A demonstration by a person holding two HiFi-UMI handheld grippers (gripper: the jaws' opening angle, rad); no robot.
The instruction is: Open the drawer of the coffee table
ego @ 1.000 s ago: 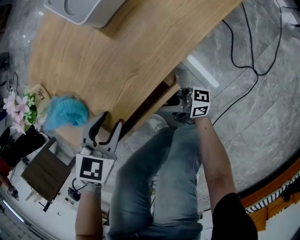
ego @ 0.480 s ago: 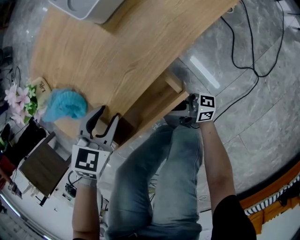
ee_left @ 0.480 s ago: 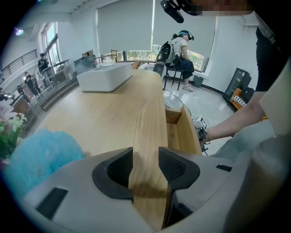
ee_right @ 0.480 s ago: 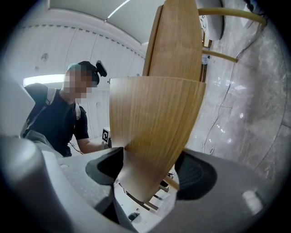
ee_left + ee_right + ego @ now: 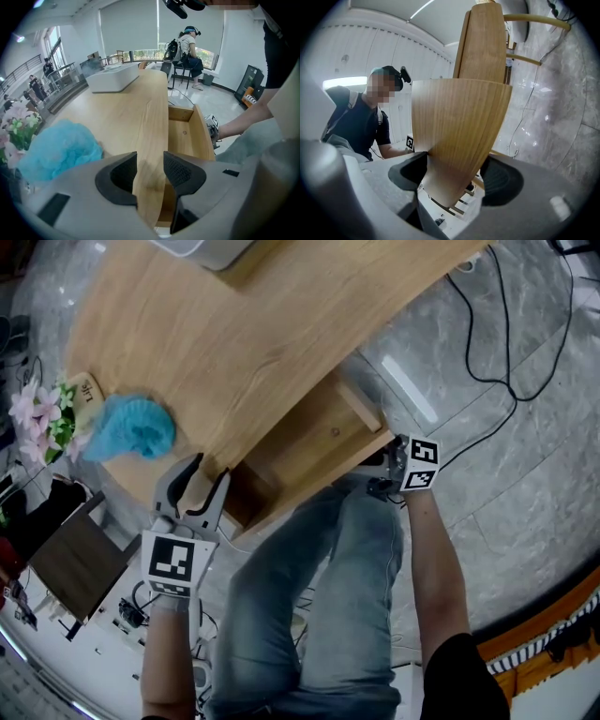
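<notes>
The coffee table [image 5: 234,343] has a light wooden top. Its drawer [image 5: 319,442] stands pulled out from the near side, and its inside shows bare wood. My right gripper [image 5: 389,465] is shut on the drawer front [image 5: 459,126], which fills the gap between the jaws of that gripper [image 5: 454,176]. My left gripper [image 5: 208,468] hangs open over the table's near left corner. Only the tabletop's edge [image 5: 150,140] shows between the jaws of the left gripper [image 5: 150,171]. The open drawer [image 5: 183,136] and my right gripper [image 5: 213,131] also appear in the left gripper view.
A blue fluffy cloth [image 5: 131,427] lies at the table's left end beside pink flowers [image 5: 37,418]. A white box [image 5: 112,77] sits at the far end. The person's legs [image 5: 319,596] are below the drawer. Black cables [image 5: 497,343] cross the grey floor. A dark side table [image 5: 70,568] stands lower left.
The drawer has slid farther out of the table, with my right gripper drawing its front toward the person. My left gripper has backed off slightly toward the table's corner.
</notes>
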